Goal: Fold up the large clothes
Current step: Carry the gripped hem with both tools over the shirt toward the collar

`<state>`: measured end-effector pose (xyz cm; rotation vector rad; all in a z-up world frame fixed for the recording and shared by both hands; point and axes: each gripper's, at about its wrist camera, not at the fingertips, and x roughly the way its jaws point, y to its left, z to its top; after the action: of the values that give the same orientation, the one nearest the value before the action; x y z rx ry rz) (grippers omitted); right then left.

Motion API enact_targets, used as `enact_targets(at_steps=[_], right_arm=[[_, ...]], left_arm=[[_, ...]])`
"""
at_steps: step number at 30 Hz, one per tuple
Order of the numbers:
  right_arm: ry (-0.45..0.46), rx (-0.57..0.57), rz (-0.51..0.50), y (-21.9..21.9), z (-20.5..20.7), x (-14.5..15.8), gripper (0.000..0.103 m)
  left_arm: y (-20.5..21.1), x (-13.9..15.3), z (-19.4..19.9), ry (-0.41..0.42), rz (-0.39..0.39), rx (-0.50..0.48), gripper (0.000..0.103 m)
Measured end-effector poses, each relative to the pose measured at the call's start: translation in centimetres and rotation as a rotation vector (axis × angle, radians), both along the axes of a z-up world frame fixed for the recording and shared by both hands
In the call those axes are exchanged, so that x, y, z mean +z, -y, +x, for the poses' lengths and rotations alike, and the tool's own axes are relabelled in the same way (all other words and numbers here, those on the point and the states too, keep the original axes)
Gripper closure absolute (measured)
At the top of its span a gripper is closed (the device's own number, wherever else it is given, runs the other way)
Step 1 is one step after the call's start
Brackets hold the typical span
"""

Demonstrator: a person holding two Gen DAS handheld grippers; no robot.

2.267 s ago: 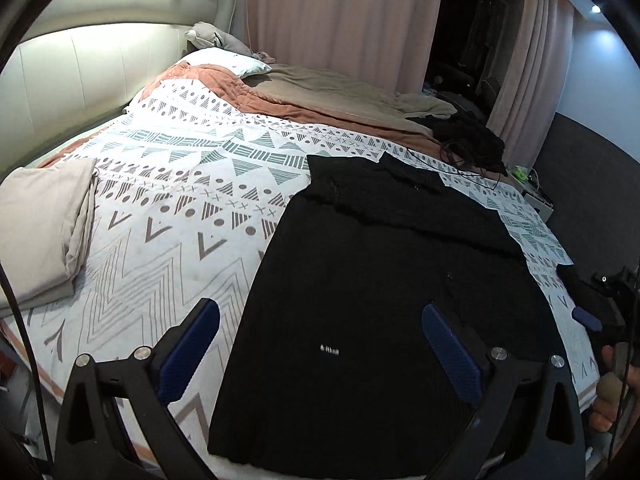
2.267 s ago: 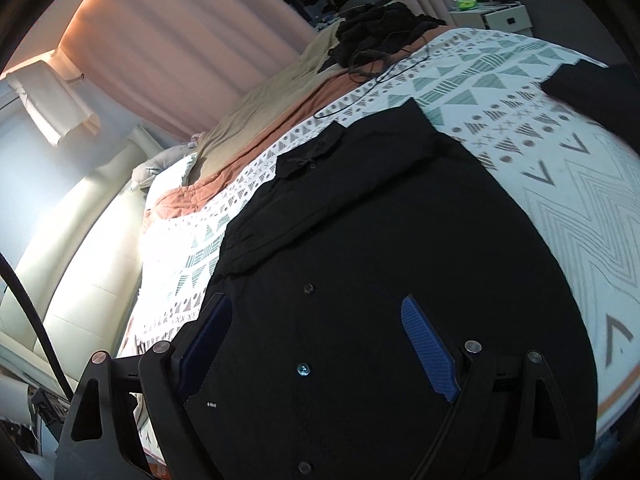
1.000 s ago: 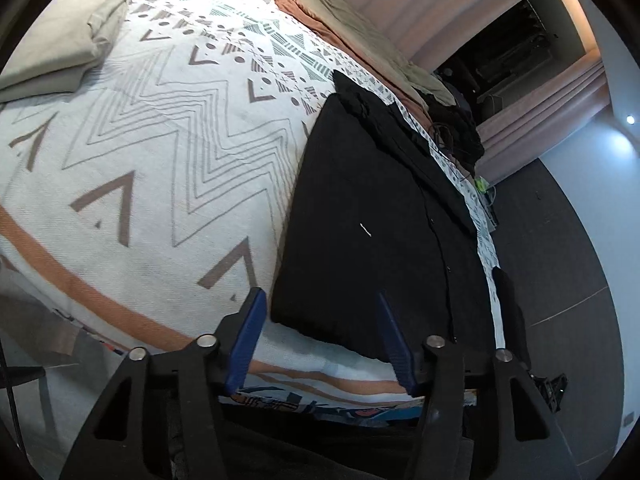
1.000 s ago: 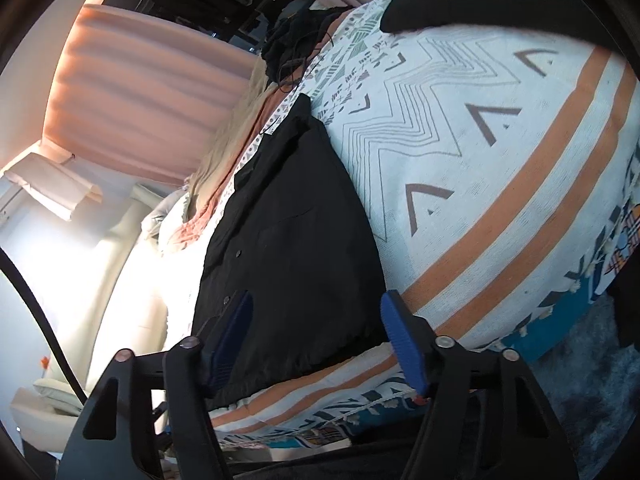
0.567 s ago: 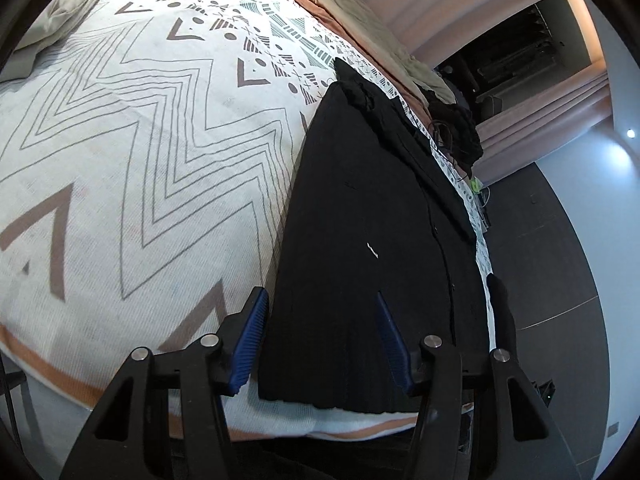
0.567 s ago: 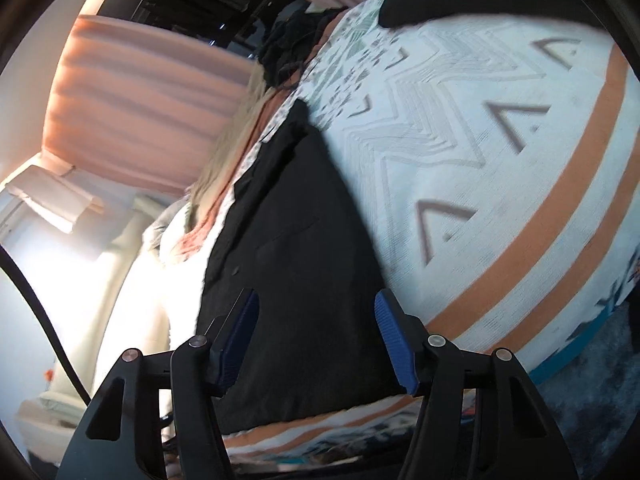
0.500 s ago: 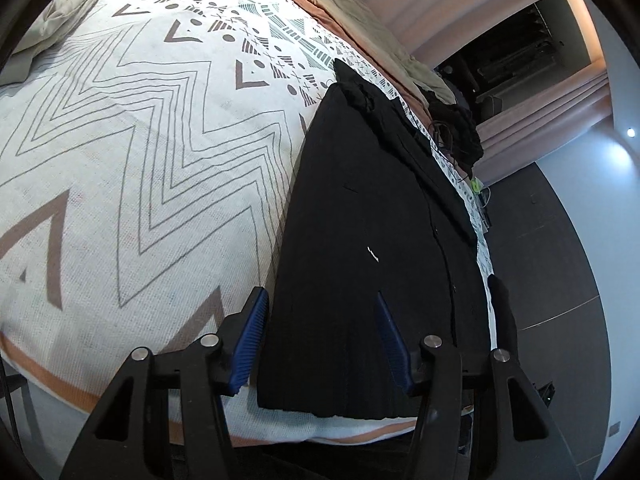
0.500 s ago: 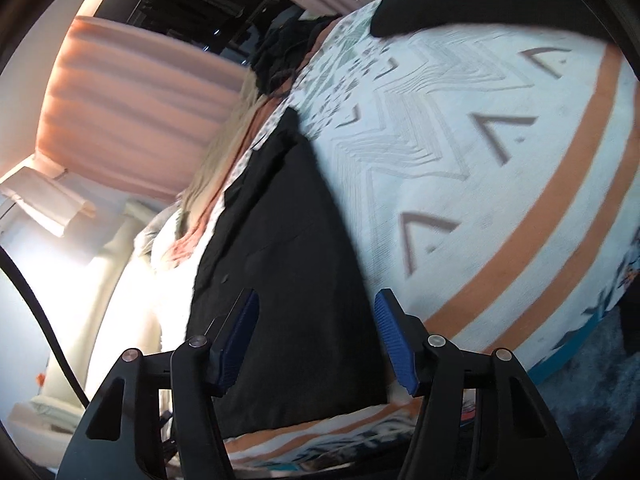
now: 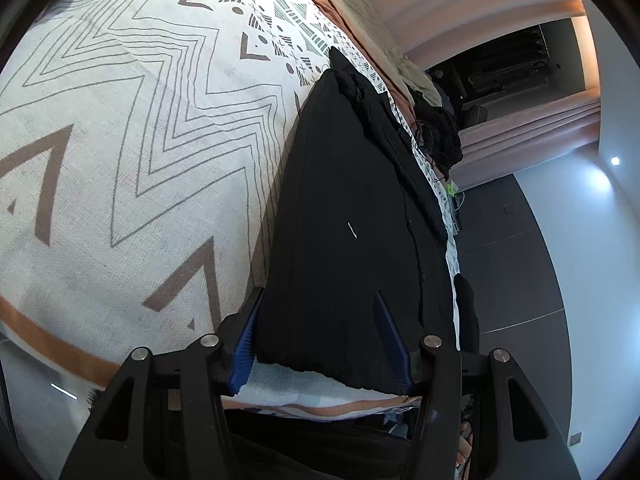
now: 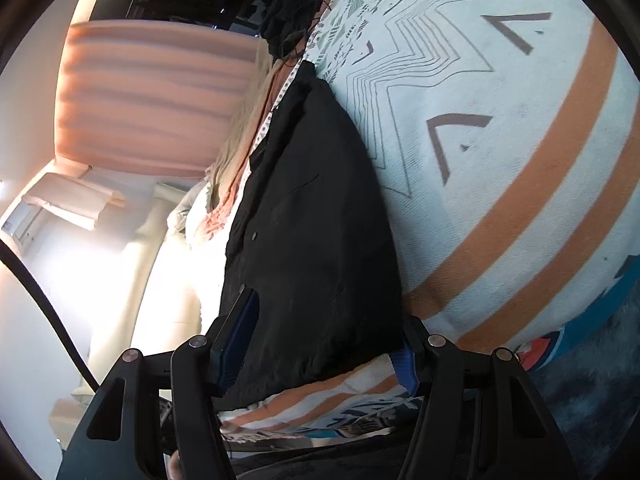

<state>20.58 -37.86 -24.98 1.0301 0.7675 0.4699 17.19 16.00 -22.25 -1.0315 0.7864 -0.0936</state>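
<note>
Black shirt (image 9: pixel 352 216) lies flat on the patterned bedspread (image 9: pixel 132 128), hem at the near edge of the bed, collar end far from you. Your left gripper (image 9: pixel 318 336) sits at the hem's left corner — jaws apart, fabric between the blue pads (image 9: pixel 245 340) but not pinched. Your right gripper (image 10: pixel 324 344) straddles the hem's right corner (image 10: pixel 384 336) — also apart, nothing clamped. A dark clothes pile (image 9: pixel 438 132) lies beyond the shirt.

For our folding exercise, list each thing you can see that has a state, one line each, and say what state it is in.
Black shirt: flat on the bed, buttoned, hem at the near edge.
Patterned bedspread: spread over the bed.
Left tongs: open, straddling a hem corner.
Right tongs: open, straddling the other hem corner.
Curtains: drawn.
</note>
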Motion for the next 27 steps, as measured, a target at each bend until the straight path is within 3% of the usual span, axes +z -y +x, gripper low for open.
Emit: enact_targets(at_steps=[6,10,14,16,18,27], right_arm=[[0.01,-0.026,0.019,-0.3,1.8,-0.6,0.044],[0.007,-0.037,-0.032,-1.0,2.1,-0.8,0.044],[-0.018,-0.039,-0.078,-1.8,2.7,-0.1,0.064],[-0.03,-0.046,-0.092,-2.0,3.1,0.2,0.076],[-0.036,-0.044,-0.108,-2.2,3.0,0.4,0.097],[0.063,-0.046,-0.145,-1.9,-0.2,3.8,0.103]], left_arm=[[0.2,0.5,1.6,-0.007,0.024,-0.01,0.048],[0.2,0.6,2.7,-0.019,0.059,-0.003,0.052],[0.4,0.5,3.5,-0.064,0.099,0.019,0.069],[0.4,0.4,3.5,-0.081,0.115,0.029,0.085],[0.3,0.3,3.2,-0.079,0.111,0.045,0.089],[1.0,2.8,0.7,0.008,0.141,0.044,0.097]])
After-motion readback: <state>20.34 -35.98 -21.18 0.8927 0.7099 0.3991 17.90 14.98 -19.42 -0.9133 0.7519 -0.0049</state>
